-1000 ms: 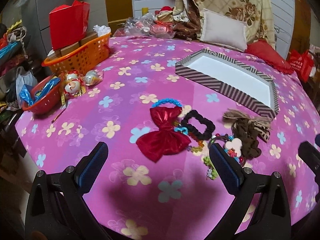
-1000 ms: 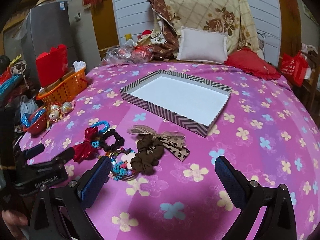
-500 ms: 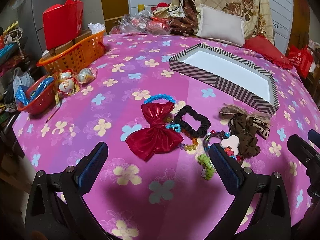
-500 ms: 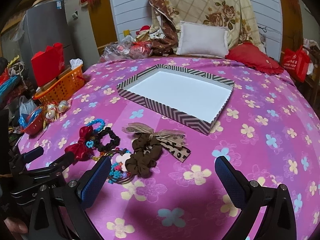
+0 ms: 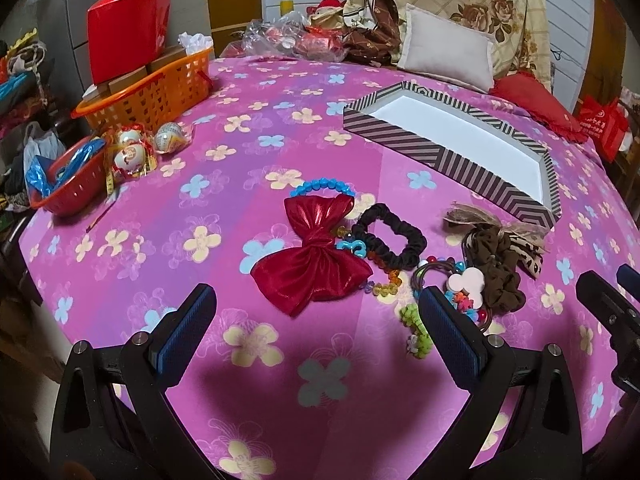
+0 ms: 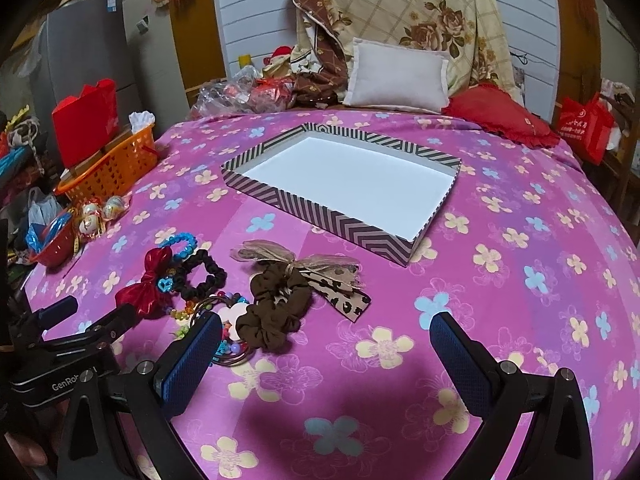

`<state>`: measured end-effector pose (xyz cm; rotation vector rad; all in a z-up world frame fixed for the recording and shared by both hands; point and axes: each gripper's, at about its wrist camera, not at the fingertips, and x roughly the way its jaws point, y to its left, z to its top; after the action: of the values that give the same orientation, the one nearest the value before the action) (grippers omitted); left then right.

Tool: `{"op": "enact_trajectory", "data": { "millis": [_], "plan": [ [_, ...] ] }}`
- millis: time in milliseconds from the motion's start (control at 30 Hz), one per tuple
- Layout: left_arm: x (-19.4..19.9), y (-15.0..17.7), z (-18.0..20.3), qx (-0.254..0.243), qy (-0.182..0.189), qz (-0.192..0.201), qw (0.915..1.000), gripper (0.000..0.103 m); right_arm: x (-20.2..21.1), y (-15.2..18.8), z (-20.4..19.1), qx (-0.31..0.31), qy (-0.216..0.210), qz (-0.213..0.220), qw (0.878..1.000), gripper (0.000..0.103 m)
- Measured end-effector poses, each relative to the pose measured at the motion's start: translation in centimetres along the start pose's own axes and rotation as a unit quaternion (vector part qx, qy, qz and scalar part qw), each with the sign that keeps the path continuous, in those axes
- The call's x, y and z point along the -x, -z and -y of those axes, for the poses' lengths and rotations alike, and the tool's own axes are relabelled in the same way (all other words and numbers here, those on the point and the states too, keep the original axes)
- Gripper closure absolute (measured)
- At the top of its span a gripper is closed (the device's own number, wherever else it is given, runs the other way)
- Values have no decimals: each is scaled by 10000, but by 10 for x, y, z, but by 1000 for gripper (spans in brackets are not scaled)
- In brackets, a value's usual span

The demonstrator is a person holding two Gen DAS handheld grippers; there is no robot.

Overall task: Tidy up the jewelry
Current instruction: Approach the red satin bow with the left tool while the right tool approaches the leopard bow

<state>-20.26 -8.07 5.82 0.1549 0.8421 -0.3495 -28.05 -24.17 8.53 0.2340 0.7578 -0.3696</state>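
Observation:
A pile of hair accessories lies on the pink flowered cloth: a red bow (image 5: 310,256) (image 6: 146,286), a blue bead bracelet (image 5: 322,186), a black scrunchie (image 5: 390,236) (image 6: 202,274), a brown scrunchie with leopard ribbon (image 5: 502,264) (image 6: 276,304), and bead bands (image 5: 460,292). A striped tray (image 5: 444,152) (image 6: 316,210) with a white, empty bottom stands behind them. My left gripper (image 5: 316,320) is open and empty just in front of the bow. My right gripper (image 6: 326,344) is open and empty, to the right of the pile.
An orange basket (image 5: 160,92) with a red bag (image 5: 126,30), a red bowl (image 5: 66,182) and round ornaments (image 5: 132,152) sit at the left edge. Pillows (image 6: 398,76) and a plastic bag (image 5: 296,38) lie at the back.
Both grippers have edged forward toward the accessories and the tray. Both stay open and empty. Nothing on the cloth has moved.

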Motion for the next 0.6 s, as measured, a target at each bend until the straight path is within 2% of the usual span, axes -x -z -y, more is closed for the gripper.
{"op": "enact_trajectory", "data": {
  "millis": [600],
  "plan": [
    [-4, 2, -5, 63, 6, -69, 10000, 1, -8, 3, 0, 89, 116, -108, 9998, 0]
  ]
}}
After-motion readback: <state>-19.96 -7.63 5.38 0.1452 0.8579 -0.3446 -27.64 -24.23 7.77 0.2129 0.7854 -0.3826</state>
